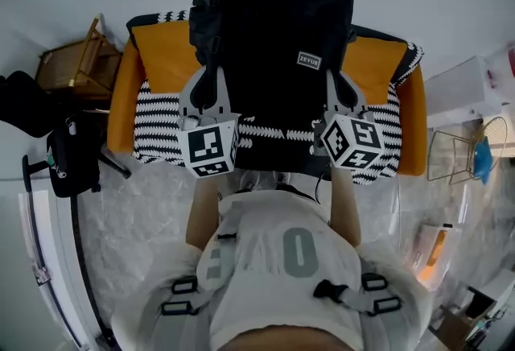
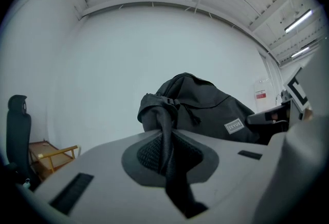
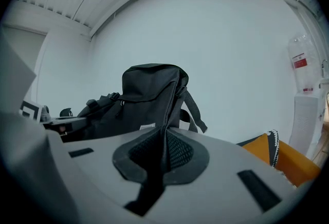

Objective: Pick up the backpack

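The left tool [image 2: 163,141] and right tool [image 3: 163,138] each pinch tight on a strap [image 2: 178,194] of the backpack [image 1: 273,27]. Should either strap slip, the backpack could drop.

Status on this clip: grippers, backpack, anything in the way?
Both shut on backpack straps: left gripper, right gripper. It hangs between them, by orange seat. Nothing in the way.

1. The backpack [image 1: 273,35], upper centre: plain black (small grey label).
2. The couch [image 1: 161,59], left and right: orange.
3. The throw [image 1: 157,120] on it: black-and-white zigzag stripes.
4. The floor [image 1: 149,208], lower left: pale grey marbling.
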Action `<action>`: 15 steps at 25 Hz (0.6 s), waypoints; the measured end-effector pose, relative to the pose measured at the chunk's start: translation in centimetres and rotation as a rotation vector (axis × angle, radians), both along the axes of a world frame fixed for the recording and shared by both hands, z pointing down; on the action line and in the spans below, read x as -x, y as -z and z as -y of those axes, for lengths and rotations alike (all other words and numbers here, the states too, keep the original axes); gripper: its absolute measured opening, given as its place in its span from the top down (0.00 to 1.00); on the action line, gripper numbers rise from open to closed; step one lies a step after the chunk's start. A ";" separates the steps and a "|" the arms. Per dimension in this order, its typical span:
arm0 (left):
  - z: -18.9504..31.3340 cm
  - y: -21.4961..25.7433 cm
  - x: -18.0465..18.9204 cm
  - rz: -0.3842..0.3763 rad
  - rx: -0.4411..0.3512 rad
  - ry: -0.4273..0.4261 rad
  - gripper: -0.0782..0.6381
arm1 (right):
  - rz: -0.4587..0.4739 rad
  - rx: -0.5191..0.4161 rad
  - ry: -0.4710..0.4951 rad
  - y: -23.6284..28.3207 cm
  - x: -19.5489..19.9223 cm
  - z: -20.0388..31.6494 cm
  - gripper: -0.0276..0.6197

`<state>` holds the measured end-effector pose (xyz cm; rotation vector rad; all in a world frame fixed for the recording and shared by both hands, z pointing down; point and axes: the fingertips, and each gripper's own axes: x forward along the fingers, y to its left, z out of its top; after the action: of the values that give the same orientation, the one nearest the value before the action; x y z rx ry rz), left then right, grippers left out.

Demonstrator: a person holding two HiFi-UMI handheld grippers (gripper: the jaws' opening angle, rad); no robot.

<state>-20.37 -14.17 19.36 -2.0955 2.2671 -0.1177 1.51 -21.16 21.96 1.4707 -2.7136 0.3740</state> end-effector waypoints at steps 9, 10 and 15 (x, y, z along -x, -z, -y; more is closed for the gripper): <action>-2.3 1.2 -1.2 0.004 -0.037 -0.022 0.84 | 0.018 -0.024 -0.011 1.1 -1.4 -2.6 0.92; -2.3 1.2 -1.1 0.002 -0.039 -0.025 0.84 | 0.019 -0.027 -0.011 1.1 -1.3 -2.8 0.92; -2.2 1.3 -1.3 -0.013 -0.046 -0.025 0.84 | 0.019 -0.038 -0.013 1.5 -1.5 -2.8 0.92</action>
<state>-19.11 -11.94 18.03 -2.1076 2.2276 -0.0498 3.02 -18.39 20.50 1.5023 -2.7422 0.3411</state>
